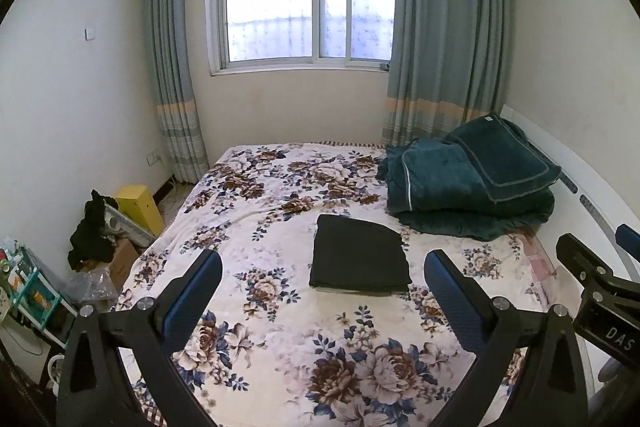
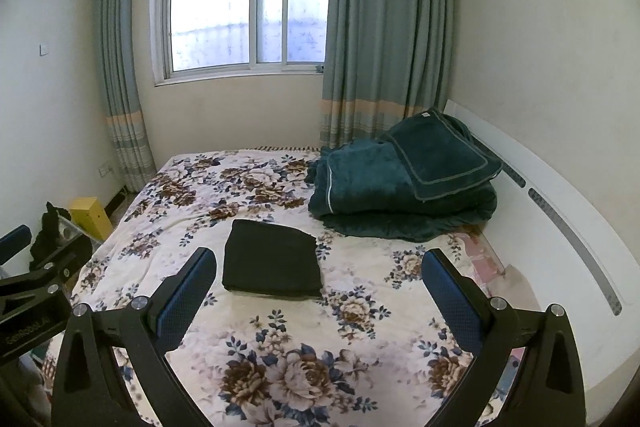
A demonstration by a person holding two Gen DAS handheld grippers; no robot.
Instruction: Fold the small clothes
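A dark, nearly black garment [image 1: 359,257] lies folded into a neat rectangle on the floral bedspread [image 1: 260,195]; it also shows in the right wrist view [image 2: 271,259]. My left gripper [image 1: 323,259] is open and empty, held above the bed on the near side of the garment, apart from it. My right gripper [image 2: 319,257] is open and empty too, with the garment ahead between its fingers and to the left. The right gripper's body shows at the right edge of the left wrist view [image 1: 600,283]; the left gripper's body shows at the left edge of the right wrist view [image 2: 36,279].
A folded dark green quilt with a pillow [image 1: 472,183] sits at the bed's far right by the white headboard [image 2: 560,211]. A yellow box [image 1: 138,205], dark clothes [image 1: 92,231] and clutter stand on the floor left of the bed. A window and curtains are behind.
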